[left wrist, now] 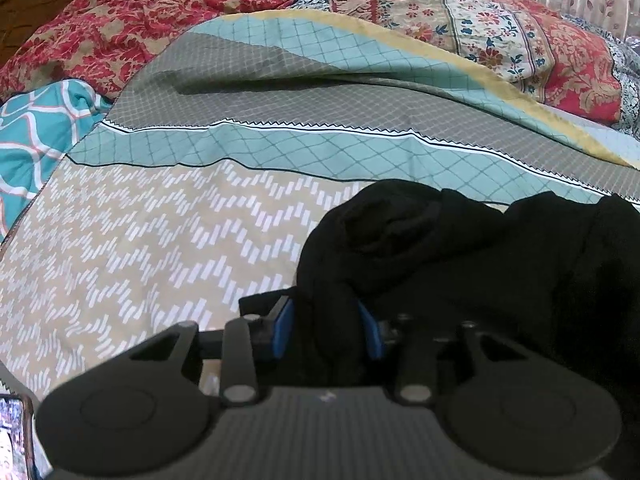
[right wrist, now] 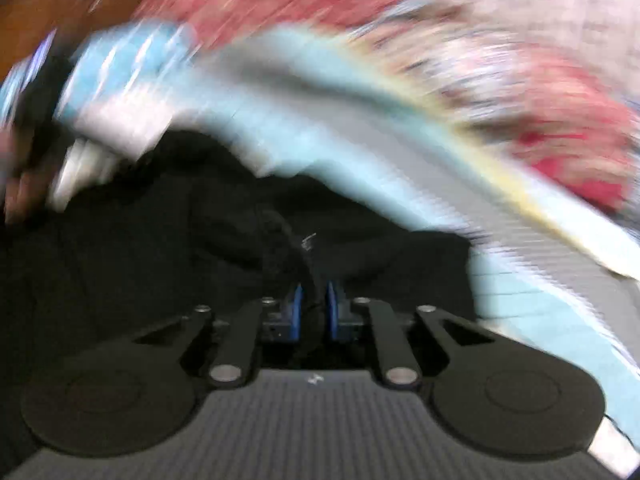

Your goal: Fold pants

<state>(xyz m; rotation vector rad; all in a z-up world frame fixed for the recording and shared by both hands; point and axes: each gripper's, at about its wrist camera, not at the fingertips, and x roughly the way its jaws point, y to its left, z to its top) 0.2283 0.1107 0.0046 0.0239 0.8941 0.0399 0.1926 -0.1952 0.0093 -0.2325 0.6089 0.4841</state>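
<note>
1. Pants point(left wrist: 460, 264), black and bunched, are seen lying on a patterned sheet point(left wrist: 160, 240), piled ahead of and to the right of the left gripper point(left wrist: 330, 330).
2. A thick fold of the pants is clenched between the blue pads point(left wrist: 283, 330) of the left gripper, and the cloth fills the gap between them.
3. To the left of those fingers only the sheet is seen, with its beige zigzag band and a teal band beyond.
4. A red floral blanket point(left wrist: 140, 12) is heaped far ahead of the fingers.
5. A phone point(left wrist: 14, 436) is glimpsed at the lower left edge, behind the left finger.
6. The right gripper point(right wrist: 314, 308) is shown in a blurred view, its pads nearly together with a thin strip of the pants point(right wrist: 200, 240) pinched between them.
7. Dark cloth is spread ahead of and to the left of the right fingers; the sheet point(right wrist: 360, 128) is smeared beyond.
</note>
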